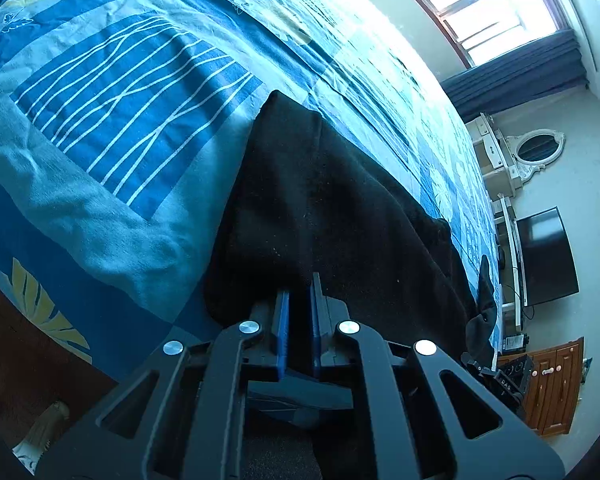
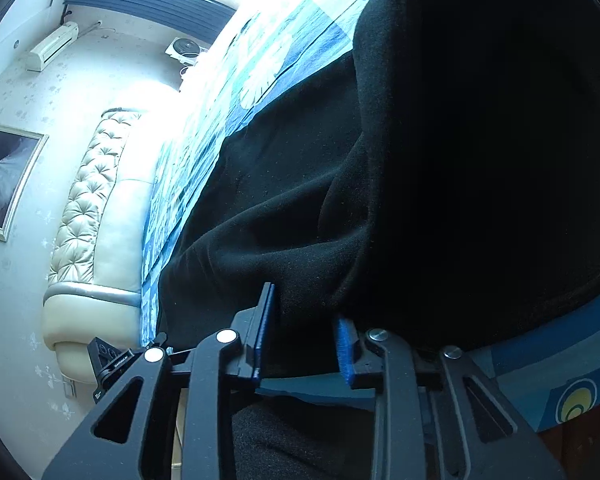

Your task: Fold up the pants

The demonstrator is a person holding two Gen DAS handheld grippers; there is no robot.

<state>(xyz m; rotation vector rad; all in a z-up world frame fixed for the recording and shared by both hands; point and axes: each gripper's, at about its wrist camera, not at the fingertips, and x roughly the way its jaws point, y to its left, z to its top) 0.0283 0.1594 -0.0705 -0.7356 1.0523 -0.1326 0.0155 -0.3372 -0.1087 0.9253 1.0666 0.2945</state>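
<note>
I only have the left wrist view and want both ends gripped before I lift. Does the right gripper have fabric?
Observer: Yes. In the right wrist view the black pants fill the gap between the pads of the right gripper.
Operator: Is the cloth flat there?
Observer: No. It is bunched, with deep folds that run up from the jaws.
Operator: What lies past that end?
Observer: The blue bedspread, then a cream tufted headboard.
</note>
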